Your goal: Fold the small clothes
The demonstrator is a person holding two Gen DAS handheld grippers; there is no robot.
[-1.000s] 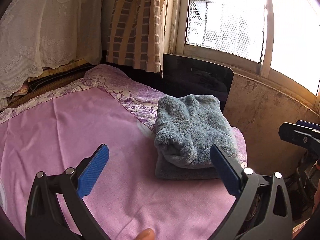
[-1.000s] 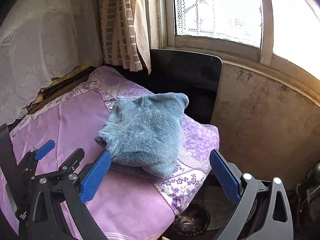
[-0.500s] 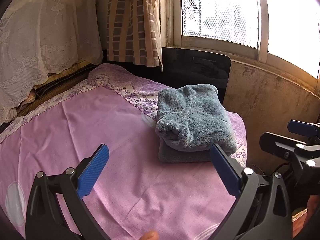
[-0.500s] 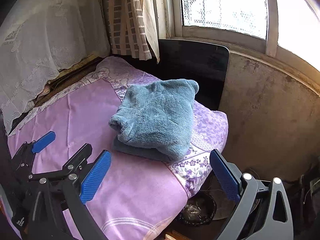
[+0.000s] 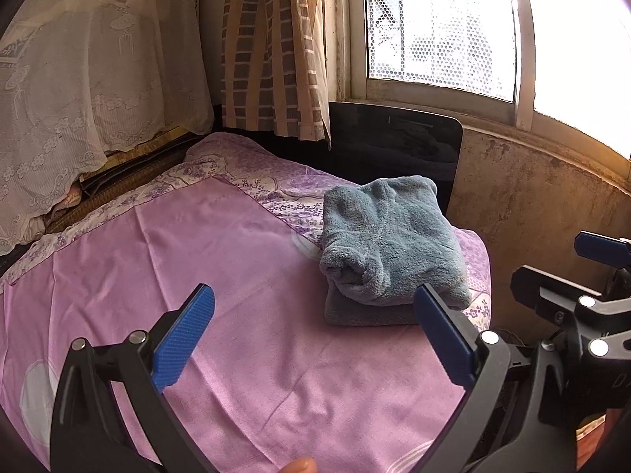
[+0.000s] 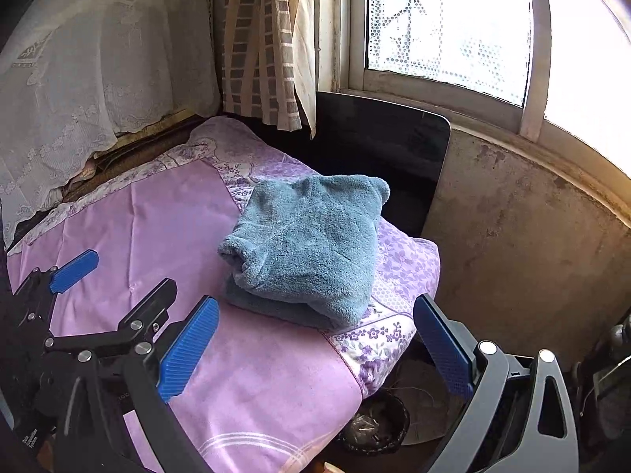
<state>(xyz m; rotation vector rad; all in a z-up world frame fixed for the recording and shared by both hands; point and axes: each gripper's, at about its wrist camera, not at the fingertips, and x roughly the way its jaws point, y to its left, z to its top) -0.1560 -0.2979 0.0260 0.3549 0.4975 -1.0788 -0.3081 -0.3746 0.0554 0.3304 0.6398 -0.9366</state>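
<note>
A folded blue-grey fleece garment (image 5: 390,244) lies on top of a darker folded piece at the far right corner of the pink bedsheet (image 5: 197,268). It also shows in the right wrist view (image 6: 311,248), on the sheet (image 6: 165,228). My left gripper (image 5: 315,335) is open and empty, held back from the pile above the sheet. My right gripper (image 6: 315,339) is open and empty, nearer than the pile at the bed's right corner. The left gripper (image 6: 114,280) shows at the left of the right wrist view. The right gripper (image 5: 568,272) shows at the right edge of the left wrist view.
A black panel (image 5: 394,153) stands behind the pile under the window (image 5: 441,31). A stained wall (image 6: 512,236) runs along the right. A dark basket (image 6: 374,421) sits on the floor past the bed corner. Lace cloth (image 5: 79,98) and a checked curtain (image 5: 272,47) hang at the back.
Both grippers have pulled back and risen away from the folded pile, which now looks smaller and farther. Both stayed open. The pile has not moved.
</note>
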